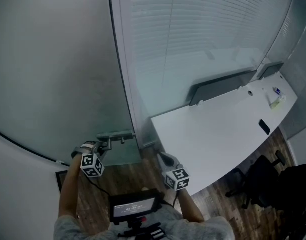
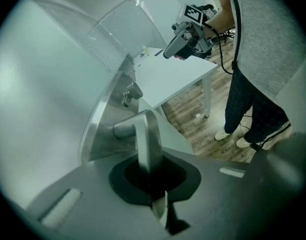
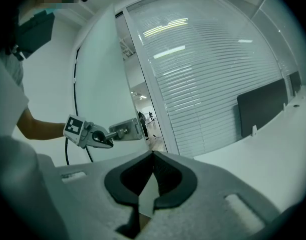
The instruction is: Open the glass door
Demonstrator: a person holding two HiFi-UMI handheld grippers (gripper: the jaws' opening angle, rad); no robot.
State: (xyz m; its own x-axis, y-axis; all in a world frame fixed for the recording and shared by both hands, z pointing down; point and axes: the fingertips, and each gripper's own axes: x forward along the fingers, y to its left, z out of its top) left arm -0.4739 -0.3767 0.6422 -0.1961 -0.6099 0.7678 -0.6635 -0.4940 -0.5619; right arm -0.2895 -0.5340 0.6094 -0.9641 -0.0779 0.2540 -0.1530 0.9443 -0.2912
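Door handle (image 1: 118,135) level, tip in left tool (image 1: 102,144)

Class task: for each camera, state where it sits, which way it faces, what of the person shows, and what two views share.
Head view: on the head, facing down at glass door and desk; left forearm and right forearm show.
Left gripper view: on the left gripper, along fingers shut on the door handle; legs show.
Right gripper view: on the right gripper, toward the blinds; left forearm shows.
Shared: each gripper view shows the other gripper.
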